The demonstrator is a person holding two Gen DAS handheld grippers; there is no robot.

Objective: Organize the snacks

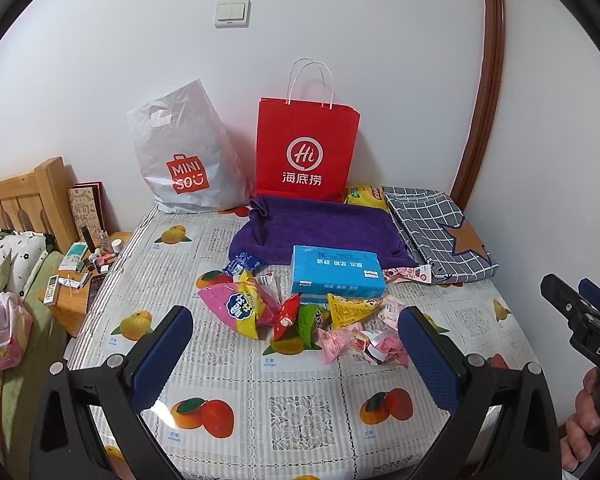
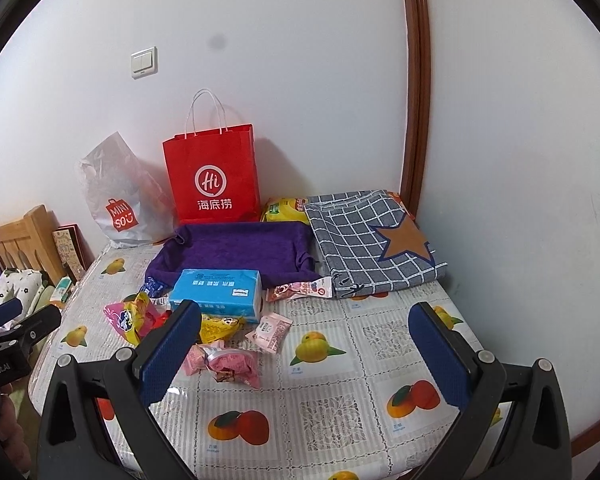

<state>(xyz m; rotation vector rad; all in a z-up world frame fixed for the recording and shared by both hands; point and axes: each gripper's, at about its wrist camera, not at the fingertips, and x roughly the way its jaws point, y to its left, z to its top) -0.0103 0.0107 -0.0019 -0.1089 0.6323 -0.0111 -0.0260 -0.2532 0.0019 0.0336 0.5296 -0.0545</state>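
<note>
Several snack packets lie in a loose pile on the fruit-print tablecloth: a pink and yellow bag (image 1: 240,310), a red packet (image 1: 286,320), a green one (image 1: 308,322), a yellow triangular one (image 1: 350,308) and pink packets (image 1: 360,344). A blue tissue pack (image 1: 336,276) sits behind them. The pile also shows in the right wrist view (image 2: 220,356). My left gripper (image 1: 296,354) is open and empty, just short of the pile. My right gripper (image 2: 304,354) is open and empty, with the pile by its left finger (image 2: 168,352). A purple fabric basket (image 1: 320,228) lies behind the tissue pack.
A red paper bag (image 1: 306,148) and a white Miniso bag (image 1: 184,160) stand against the wall. A checked folded cloth (image 1: 436,228) lies at the right, a yellow packet (image 1: 364,194) behind it. A cluttered nightstand (image 1: 80,268) and a bed are left of the table (image 1: 300,420).
</note>
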